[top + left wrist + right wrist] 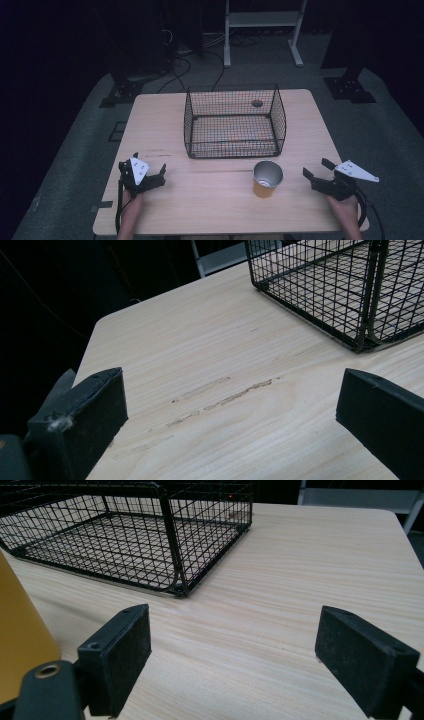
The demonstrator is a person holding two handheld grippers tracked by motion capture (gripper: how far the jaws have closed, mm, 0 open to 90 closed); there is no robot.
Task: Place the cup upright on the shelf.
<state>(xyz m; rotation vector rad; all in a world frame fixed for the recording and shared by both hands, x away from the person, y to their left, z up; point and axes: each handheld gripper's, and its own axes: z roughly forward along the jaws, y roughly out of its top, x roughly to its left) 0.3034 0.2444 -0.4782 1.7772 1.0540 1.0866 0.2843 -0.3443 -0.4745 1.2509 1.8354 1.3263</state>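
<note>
A wooden table [210, 205] under dim light, as I see it from the high view: a black wire basket [235, 122] stands at its middle, and I place everything else by that basket. An orange paper cup [267, 179] with a silvery inside stands upright just in front of the basket's near right corner, close to it but not touching. My right gripper [316, 169] rests on the tabletop in front of the basket and off to its right, near the cup yet apart from it, jaws spread wide with nothing between them. My left gripper [149, 166] sits in front of the basket and to its left, well apart from the cup, jaws likewise wide and holding nothing. Pale scuff marks [225, 397] streak the wood between the left jaws.
</note>
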